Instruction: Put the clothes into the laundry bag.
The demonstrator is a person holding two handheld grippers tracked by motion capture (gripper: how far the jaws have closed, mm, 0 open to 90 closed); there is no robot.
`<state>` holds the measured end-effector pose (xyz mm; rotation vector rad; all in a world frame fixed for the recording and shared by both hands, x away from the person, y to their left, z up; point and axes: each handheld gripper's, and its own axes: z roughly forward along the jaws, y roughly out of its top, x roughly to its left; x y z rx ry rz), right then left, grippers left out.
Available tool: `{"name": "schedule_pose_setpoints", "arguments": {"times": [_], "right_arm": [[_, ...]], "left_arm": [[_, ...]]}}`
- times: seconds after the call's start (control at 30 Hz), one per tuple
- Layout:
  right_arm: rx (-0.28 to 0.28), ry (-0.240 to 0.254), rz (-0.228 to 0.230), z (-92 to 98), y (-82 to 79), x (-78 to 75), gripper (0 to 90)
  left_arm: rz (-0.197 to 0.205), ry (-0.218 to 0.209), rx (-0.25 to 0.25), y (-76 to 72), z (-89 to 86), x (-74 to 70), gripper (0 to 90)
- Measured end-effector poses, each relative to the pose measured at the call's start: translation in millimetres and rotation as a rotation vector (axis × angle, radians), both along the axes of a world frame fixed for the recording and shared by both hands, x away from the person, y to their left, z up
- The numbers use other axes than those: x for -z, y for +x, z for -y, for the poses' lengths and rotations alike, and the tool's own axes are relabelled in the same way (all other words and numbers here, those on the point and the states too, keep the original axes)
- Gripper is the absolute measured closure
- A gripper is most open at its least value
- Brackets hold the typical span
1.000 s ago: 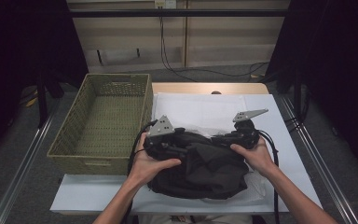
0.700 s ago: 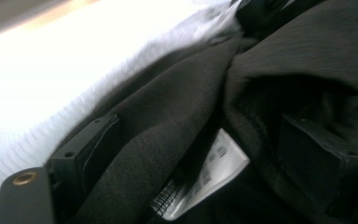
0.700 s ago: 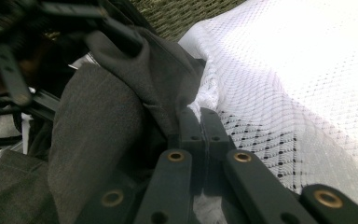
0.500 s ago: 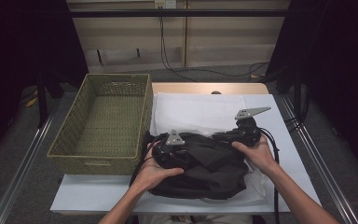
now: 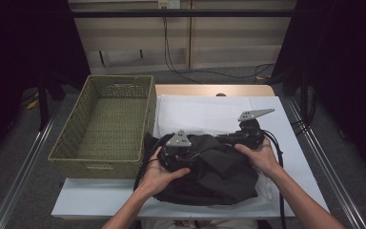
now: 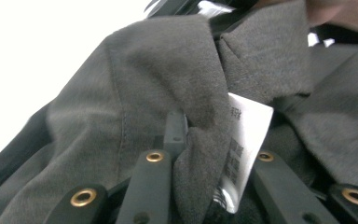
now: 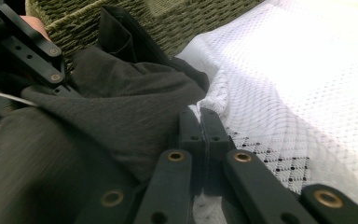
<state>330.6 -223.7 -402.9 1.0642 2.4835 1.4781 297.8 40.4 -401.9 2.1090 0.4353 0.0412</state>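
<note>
wicker basket [image 5: 106, 125], white cloth [image 5: 205, 114], possibly mesh

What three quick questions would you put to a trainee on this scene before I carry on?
1. True or false: the dark garment lies inside the basket.
2. In the high view, where does the basket stand relative to the garment? A: to its left. B: to its right. C: on top of it.
3. On the right gripper, are the fingers open or shut?
Key: 1. False: it lies on the white cloth that covers the table. 2. A. 3. Shut.
</note>
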Motion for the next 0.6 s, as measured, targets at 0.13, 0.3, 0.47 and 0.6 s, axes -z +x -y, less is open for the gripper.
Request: {"name": "schedule_pose_setpoints", "arguments": {"times": [0.13, 0.3, 0.47, 0.6], "right_arm": [[-0.006, 0.009, 0.002, -2.5, 0.6, 0.2, 90.0], [-0.007, 0.019, 0.009, -2.4, -0.7, -3.9, 90.0], [-0.02, 0.043, 0.027, -3.5, -4.7, -14.0, 90.0], [-0.034, 0.05, 0.047, -3.9, -9.9, -23.9, 90.0]], "left_arm": [[0.043, 0.026, 0.044, -6.0, 16.3, -6.3, 77.1], [0.011, 0.03, 0.072, -5.1, 33.9, 3.7, 77.1], [-0.013, 0.088, 0.09, -2.3, 48.6, 19.6, 77.2], [-0.023, 0.098, 0.07, 7.2, 53.2, 37.0, 77.2]]}}
